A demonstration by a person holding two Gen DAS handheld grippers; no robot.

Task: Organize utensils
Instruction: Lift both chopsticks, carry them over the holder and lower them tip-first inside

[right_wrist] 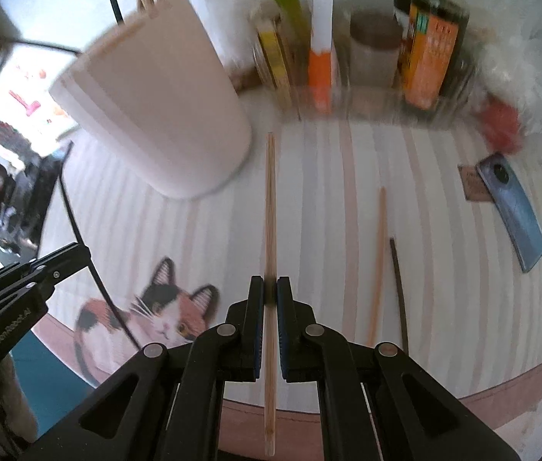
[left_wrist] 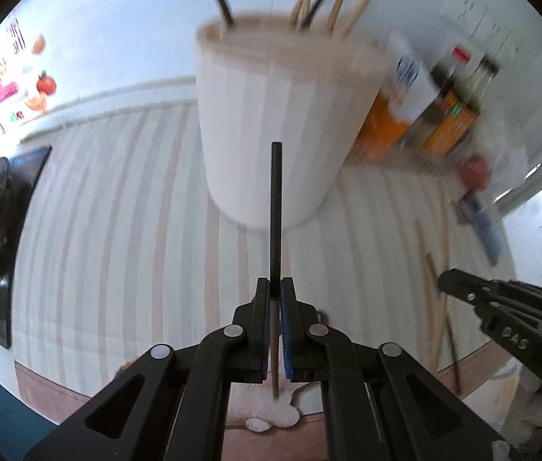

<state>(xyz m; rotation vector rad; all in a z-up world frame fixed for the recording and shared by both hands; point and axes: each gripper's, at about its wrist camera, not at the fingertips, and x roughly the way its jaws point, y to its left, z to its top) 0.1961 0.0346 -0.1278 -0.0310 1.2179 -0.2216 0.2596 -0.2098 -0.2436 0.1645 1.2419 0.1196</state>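
Note:
A white utensil cup [left_wrist: 271, 123] stands on the striped tablecloth with several wooden and black chopsticks in it; it also shows in the right wrist view [right_wrist: 156, 115]. My left gripper [left_wrist: 275, 288] is shut on a black chopstick [left_wrist: 275, 207] that points up toward the cup. My right gripper [right_wrist: 270, 288] is shut on a wooden chopstick [right_wrist: 270, 199] that points toward the cup's base. A loose wooden chopstick [right_wrist: 377, 265] and a loose black chopstick [right_wrist: 398, 288] lie on the cloth to the right. The right gripper shows in the left view [left_wrist: 501, 307], the left gripper in the right view [right_wrist: 25, 280].
Sauce bottles [right_wrist: 432, 34], boxes and a carton [right_wrist: 321, 50] stand along the back. A blue phone [right_wrist: 513, 207] lies at the right edge. A cat picture [right_wrist: 156, 315] is printed near the table's front edge. Red wrapped item [right_wrist: 501, 123] at back right.

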